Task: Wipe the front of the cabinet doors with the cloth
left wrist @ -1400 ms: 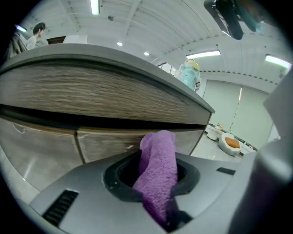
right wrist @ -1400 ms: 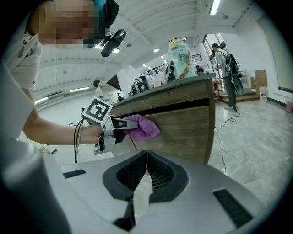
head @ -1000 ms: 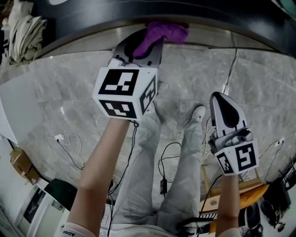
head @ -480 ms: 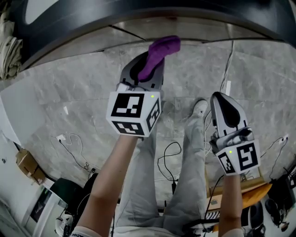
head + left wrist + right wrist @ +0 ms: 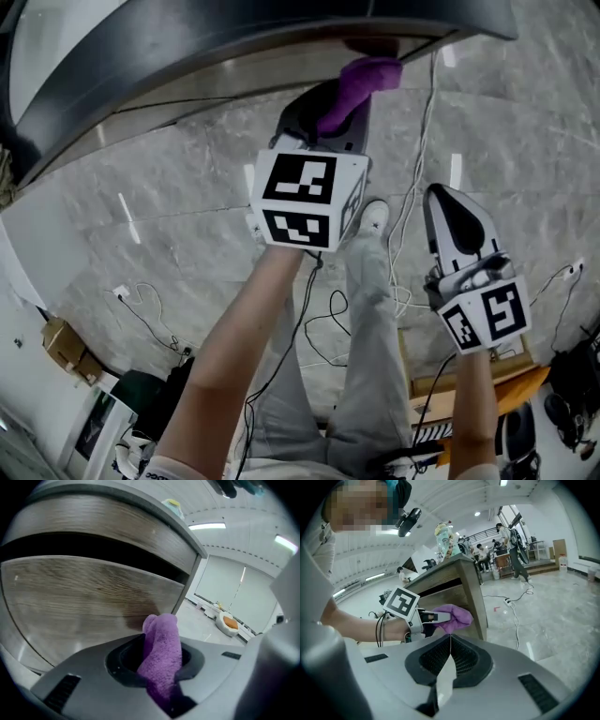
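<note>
Left claw (image 5: 339, 105) was clamped tight on the purple cloth (image 5: 367, 75) right up at the cabinet door (image 5: 84, 597), right claw (image 5: 450, 202) closed and empty, so mid-wipe I'd guess, next needing a firm sweep across.

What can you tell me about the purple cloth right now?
The purple cloth is a fuzzy, towel-like rag bunched into a thick roll. The left gripper is shut on its lower part, and its rounded free end sticks out past the jaws toward the wood-grain cabinet door, near the cabinet's corner. A shadow lies on the door by the tip; whether they actually touch cannot be told. Nothing else touches it.
</note>
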A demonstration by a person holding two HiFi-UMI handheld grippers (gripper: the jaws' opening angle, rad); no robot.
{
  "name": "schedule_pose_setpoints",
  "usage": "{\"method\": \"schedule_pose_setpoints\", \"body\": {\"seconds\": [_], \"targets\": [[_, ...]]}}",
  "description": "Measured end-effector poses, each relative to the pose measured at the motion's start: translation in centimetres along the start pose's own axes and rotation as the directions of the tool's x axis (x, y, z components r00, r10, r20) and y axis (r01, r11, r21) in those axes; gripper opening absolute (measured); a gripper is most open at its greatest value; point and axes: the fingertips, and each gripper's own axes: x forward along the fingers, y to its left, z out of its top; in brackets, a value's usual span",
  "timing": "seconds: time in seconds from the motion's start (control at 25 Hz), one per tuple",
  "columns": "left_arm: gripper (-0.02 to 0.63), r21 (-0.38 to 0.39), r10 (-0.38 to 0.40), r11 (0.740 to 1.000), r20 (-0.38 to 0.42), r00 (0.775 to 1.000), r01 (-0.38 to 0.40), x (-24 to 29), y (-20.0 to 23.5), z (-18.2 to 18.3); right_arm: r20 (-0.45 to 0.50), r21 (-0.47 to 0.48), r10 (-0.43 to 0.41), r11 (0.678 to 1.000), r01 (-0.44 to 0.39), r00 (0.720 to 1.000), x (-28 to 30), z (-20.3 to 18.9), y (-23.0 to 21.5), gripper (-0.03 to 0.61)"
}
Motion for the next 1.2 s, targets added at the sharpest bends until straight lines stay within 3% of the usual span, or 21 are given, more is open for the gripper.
{"method": "schedule_pose_setpoints", "body": {"seconds": [0.16,0.32,0.68,1.0,1.2], "targets": [[0.094,0.003,-0.016,1.000,-0.016,1.000,0.016,2.8,-1.7,0.2,-0.003,0.018,-0.012,1.000,0.012,1.000,-0.9,-0.7,-1.6,0.026],[0.094,0.011,0.002,1.000,-0.014,1.000,-0.002,2.7,-0.3,0.4,-0.006,0.037,-0.033,0.999,0.034,0.999,-1.2,-1.6,-1.6,0.026],[0.094,0.034,0.119,0.992,-0.024,0.993,-0.118,-3.2,10.3,-0.9,-0.025,0.018,0.002,1.000,-0.001,1.000,3.0,-2.4,3.6,0.026],[0.094,-0.023,0.216,0.976,-0.008,0.976,-0.217,-9.6,19.4,-1.4,-0.030,-0.039,0.094,0.995,-0.096,0.995,8.4,-1.2,11.7,0.026],[0.094,-0.104,0.305,0.947,0.002,0.952,-0.303,-13.5,24.9,-2.4,-0.054,-0.064,0.119,0.990,-0.122,0.991,10.2,-1.7,15.1,0.026]]}}
